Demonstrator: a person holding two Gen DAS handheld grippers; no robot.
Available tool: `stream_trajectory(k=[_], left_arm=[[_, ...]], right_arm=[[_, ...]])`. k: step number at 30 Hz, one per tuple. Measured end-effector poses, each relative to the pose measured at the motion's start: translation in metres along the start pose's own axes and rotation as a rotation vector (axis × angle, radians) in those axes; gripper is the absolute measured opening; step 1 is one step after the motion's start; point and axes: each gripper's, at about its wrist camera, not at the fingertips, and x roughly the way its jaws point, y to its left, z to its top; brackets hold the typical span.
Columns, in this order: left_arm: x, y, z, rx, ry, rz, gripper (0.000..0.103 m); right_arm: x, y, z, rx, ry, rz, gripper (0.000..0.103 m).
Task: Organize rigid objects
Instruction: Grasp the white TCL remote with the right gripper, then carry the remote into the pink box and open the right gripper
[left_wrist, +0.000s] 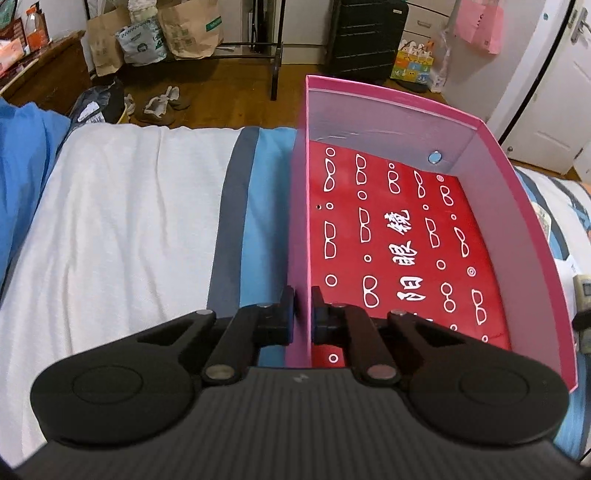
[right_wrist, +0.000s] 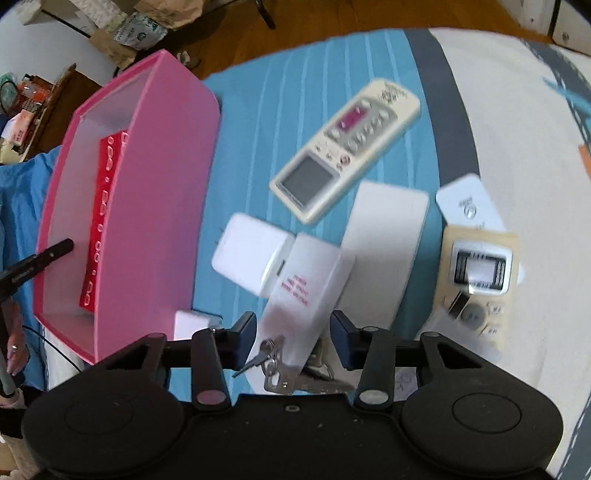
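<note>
A pink box with a red glasses-print floor lies on the bed; it also shows in the right wrist view at the left. My left gripper is shut on the box's left wall. My right gripper is open above a translucent white case with red print and a bunch of keys. Beside them lie a white charger block, a cream remote, a white flat box, a beige remote and a small white card.
The bed has a white towel at the left and a blue striped sheet. Paper bags, shoes and a black suitcase stand on the wooden floor beyond the bed.
</note>
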Motion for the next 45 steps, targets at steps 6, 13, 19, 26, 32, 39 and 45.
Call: stream_trajectory(k=[6, 13, 19, 26, 32, 39, 45], left_arm=[[0.001, -0.001, -0.001, -0.030, -0.010, -0.001, 0.007], [-0.002, -0.003, -0.003, -0.045, -0.014, -0.021, 0.009], [0.001, -0.014, -0.004, -0.016, -0.009, -0.058, 0.010], [0.006, -0.011, -0.003, -0.035, -0.003, -0.062, 0.010], [0.007, -0.011, -0.005, -0.039, -0.004, -0.061, 0.010], [0.006, -0.012, -0.006, -0.031, -0.004, -0.060, 0.010], [0.006, -0.014, -0.005, -0.039, -0.003, -0.061, 0.010]], right_arm=[[0.011, 0.008, -0.009, -0.068, -0.074, -0.048, 0.030], [-0.002, 0.024, -0.023, -0.159, -0.174, -0.064, 0.024], [-0.003, 0.036, -0.025, -0.167, -0.185, -0.037, 0.024], [0.005, 0.043, -0.020, -0.171, -0.167, -0.050, 0.027], [0.025, 0.038, -0.017, -0.117, -0.120, -0.110, 0.029], [-0.015, 0.048, -0.026, -0.166, -0.259, -0.144, 0.020], [-0.058, 0.068, -0.026, -0.232, -0.364, -0.118, 0.020]])
